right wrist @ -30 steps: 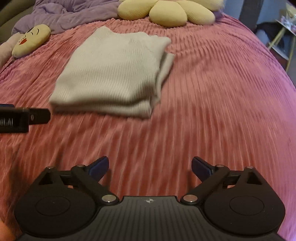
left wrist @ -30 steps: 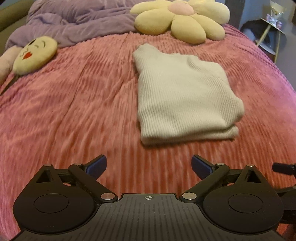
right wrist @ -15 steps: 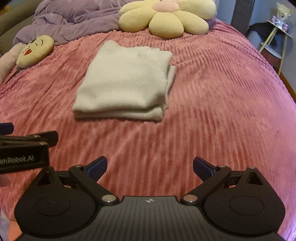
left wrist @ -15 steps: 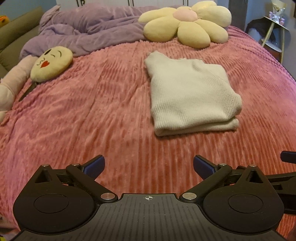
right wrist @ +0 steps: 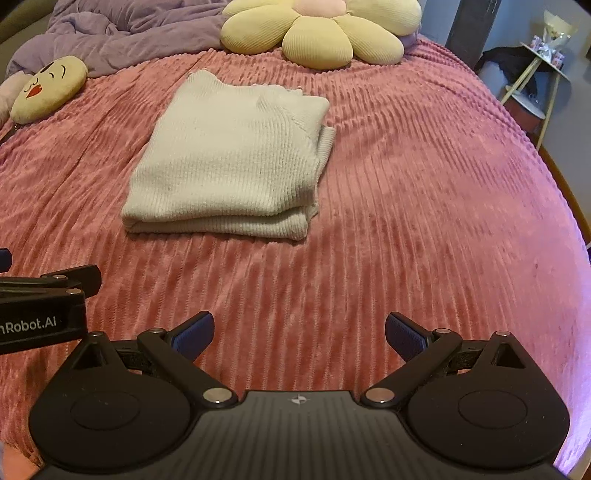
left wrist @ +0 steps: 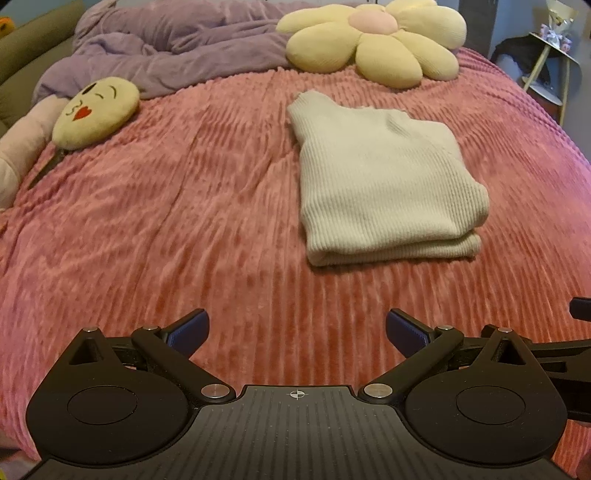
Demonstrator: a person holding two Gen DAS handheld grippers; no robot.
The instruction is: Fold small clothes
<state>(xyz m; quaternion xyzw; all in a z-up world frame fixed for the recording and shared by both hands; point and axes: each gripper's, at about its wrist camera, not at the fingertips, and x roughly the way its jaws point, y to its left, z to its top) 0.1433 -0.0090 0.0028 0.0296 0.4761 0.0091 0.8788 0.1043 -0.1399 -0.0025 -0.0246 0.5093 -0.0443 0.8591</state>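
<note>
From the left wrist view, the left gripper (left wrist: pixel 295 328) stands with its jaws spread wide and nothing between them, poised over bare pink ribbed bedspread (left wrist: pixel 166 221). The cream knit sweater (left wrist: pixel 384 184) lies folded into a neat rectangle on the bedspread, well ahead of the blue fingertips (left wrist: pixel 188 328) and off to the right of the gripper's midline; its doubled folded edge faces the gripper. The garment touches neither finger. Beyond it a yellow flower-shaped pillow (left wrist: pixel 373 40) rests at the far end of the bed, beside a rumpled purple blanket (left wrist: pixel 170 48). A round yellow kissing-face cushion (left wrist: pixel 96 110) lies at far left, well apart from the sweater. At the right edge, part of the right gripper (left wrist: pixel 580 308) shows, level with the left one.

From the right wrist view, the right gripper (right wrist: pixel 299 332) is likewise fully spread and holds nothing, with only bedspread (right wrist: pixel 424 203) between its fingers. The sweater (right wrist: pixel 232 158) lies well ahead and to the left of its midline, folded edge toward the camera, clear of both fingertips. The flower pillow (right wrist: pixel 317 29) sits behind it, the face cushion (right wrist: pixel 48 88) at far left, and the purple blanket (right wrist: pixel 122 29) along the top left. The black body of the left gripper (right wrist: pixel 48 295) juts in from the left edge, near the sweater's front corner but apart from it.
</note>
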